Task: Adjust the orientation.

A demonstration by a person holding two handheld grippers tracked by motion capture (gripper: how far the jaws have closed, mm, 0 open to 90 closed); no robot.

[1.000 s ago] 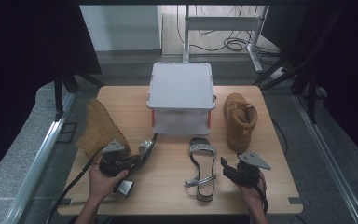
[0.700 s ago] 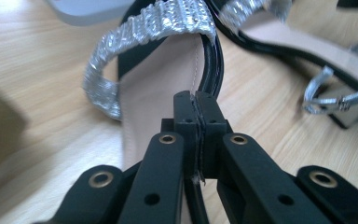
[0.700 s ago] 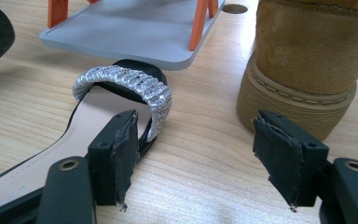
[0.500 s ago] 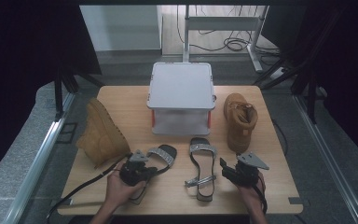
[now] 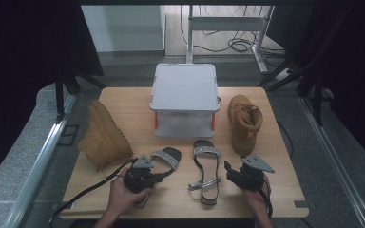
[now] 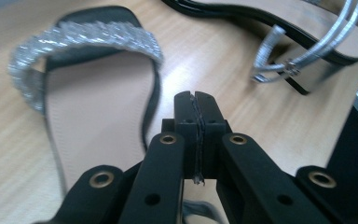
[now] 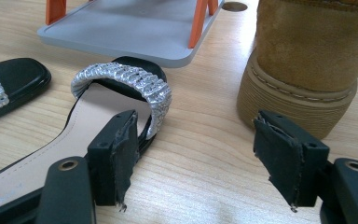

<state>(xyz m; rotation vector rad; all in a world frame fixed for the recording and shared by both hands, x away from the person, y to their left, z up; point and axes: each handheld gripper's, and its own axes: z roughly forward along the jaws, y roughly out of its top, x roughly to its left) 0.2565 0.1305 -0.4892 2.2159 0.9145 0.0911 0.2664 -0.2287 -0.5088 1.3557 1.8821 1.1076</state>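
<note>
High view: grey storage box (image 5: 185,97) stands mid-surface (image 5: 285,190). Left of it lies a tan boot (image 5: 103,137); in front, two sandals. Left claw (image 5: 159,175), jaws shut and empty, rests against the left sandal (image 5: 164,159). Right claw (image 5: 229,172) gapes beside the right sandal (image 5: 206,173).

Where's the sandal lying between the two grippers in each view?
High view: the strappy sandal lies bottom centre, toe toward the storage box.
Left gripper view: its heel end and silver straps sit at the top right.
Right gripper view: its glittery toe band is at centre left, past the open jaws.
Shared landmark: the other sandal beside it.
</note>
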